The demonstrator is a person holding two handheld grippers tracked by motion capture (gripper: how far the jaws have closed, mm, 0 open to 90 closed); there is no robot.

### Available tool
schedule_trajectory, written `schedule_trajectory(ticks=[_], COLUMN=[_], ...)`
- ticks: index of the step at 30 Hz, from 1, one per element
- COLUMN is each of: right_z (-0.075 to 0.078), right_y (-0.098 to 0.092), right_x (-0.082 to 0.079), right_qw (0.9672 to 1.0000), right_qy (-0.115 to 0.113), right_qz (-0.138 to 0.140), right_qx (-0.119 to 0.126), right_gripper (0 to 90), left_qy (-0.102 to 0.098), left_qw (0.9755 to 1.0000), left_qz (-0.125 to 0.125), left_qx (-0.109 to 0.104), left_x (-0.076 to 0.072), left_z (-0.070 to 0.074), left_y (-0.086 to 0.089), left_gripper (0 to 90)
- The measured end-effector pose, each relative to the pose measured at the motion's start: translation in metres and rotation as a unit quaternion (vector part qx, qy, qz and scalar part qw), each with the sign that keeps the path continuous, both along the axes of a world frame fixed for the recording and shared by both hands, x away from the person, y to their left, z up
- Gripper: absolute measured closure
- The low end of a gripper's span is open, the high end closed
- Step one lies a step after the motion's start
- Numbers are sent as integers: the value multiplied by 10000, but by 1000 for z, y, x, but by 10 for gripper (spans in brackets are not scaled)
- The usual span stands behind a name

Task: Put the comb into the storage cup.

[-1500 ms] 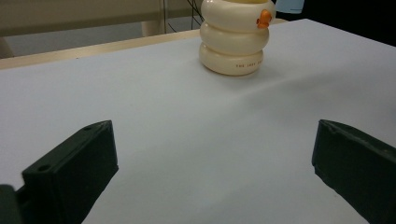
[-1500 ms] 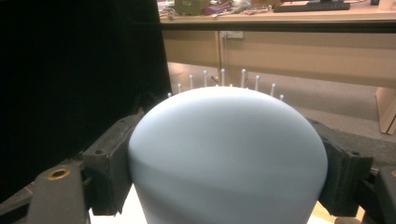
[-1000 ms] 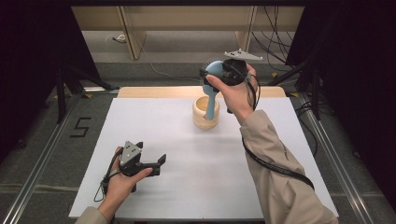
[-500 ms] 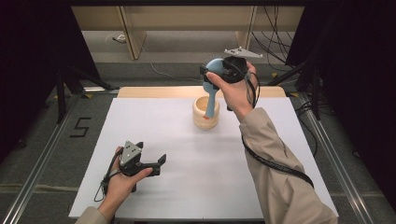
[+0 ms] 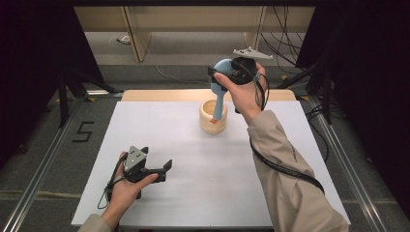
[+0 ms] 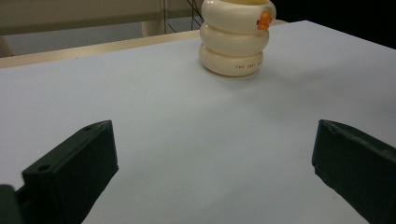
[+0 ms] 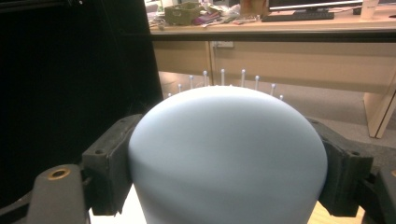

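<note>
Nothing has moved since the earlier frame: our right gripper (image 5: 223,79) stays raised, jaws clenched on the light blue brush (image 5: 220,92) by its round head, handle hanging into the cream ringed cup (image 5: 212,118) on the worktop (image 5: 203,193); left gripper (image 5: 162,170) rests low, jaws released

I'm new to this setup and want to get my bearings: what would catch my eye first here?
The pale blue hairbrush stands out: the right gripper clamps its rounded head and holds it upright, handle down in the cream ringed cup at the far middle of the white table. Near the front left, the left gripper rests open and empty on the table.
</note>
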State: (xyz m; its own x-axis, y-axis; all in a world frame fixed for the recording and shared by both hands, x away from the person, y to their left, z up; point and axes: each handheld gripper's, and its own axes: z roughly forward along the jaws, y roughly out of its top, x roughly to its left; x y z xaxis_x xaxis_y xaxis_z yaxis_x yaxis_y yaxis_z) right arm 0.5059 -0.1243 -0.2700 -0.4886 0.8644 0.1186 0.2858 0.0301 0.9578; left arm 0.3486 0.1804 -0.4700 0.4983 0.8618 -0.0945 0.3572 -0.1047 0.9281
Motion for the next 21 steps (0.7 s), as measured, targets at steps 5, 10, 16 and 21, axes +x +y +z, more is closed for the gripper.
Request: schedule_trajectory(ticks=[5,10,16,21], right_z=[-1,-1,1,2], right_y=[0,0,1,1], right_x=[1,2,4,6], right_qw=[10000,10000,9999,9998], right_qy=[20,-16,-83,-121], right_qz=[-29,-49,-90,-114], right_qx=[27,51,78,94], right_gripper=[210,210,210,210], left_qy=[1,1,1,5], left_qw=[10000,10000,10000,10000], left_qz=[-3,0,-9,-7], left_qx=[3,-2,0,-1], left_x=[0,0,0,0], left_z=[0,0,0,-1], left_y=[0,0,-1,-1], left_gripper=[0,0,0,0])
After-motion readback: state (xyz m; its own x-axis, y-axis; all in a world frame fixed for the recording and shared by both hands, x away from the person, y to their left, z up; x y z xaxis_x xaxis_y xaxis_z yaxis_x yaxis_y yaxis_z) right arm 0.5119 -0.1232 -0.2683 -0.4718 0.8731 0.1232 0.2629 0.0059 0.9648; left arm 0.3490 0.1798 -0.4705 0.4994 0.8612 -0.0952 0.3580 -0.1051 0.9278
